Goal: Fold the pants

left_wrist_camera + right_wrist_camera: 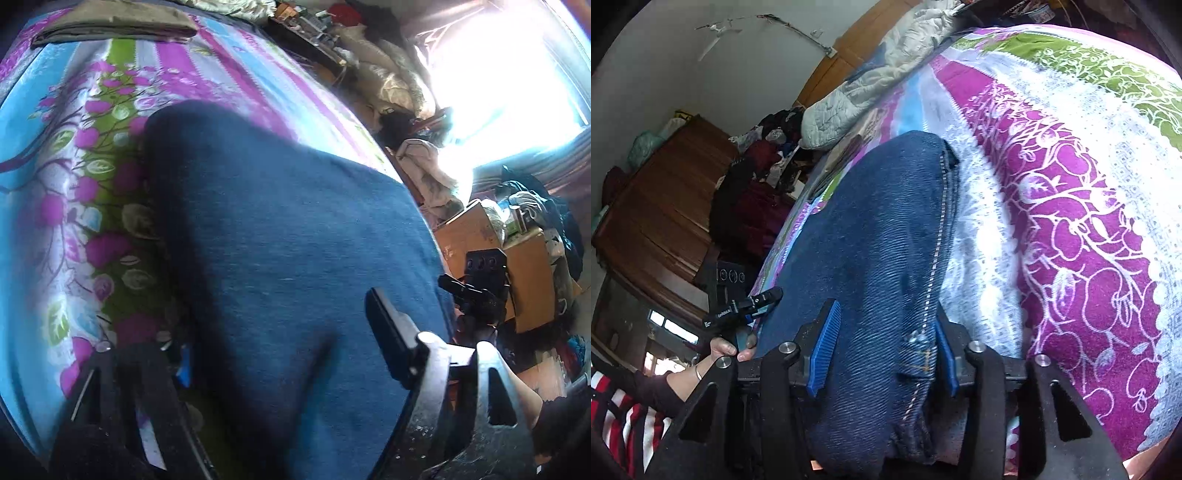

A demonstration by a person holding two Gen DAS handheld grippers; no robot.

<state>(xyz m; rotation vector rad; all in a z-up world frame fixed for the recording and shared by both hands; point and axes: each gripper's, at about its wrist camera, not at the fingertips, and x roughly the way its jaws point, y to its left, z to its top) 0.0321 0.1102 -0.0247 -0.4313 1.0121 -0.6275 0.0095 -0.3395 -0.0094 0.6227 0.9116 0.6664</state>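
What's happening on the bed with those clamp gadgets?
A person is folding a pair of dark blue denim pants laid on a purple, green and blue floral bedspread, with a handheld tool in each hand. The right tongs stand open, straddling the stitched edge of the denim. The left tongs are also open, over the same fabric. A folded olive-brown cloth lies farther up the bed.

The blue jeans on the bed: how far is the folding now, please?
Done: the blue jeans already lie as a narrow doubled strip on the floral bedsheet. In hand: the right gripper straddles the strip with open fingers; the left gripper is also open above the denim. Left: the crosswise folds, it seems. A folded olive garment lies farther off.
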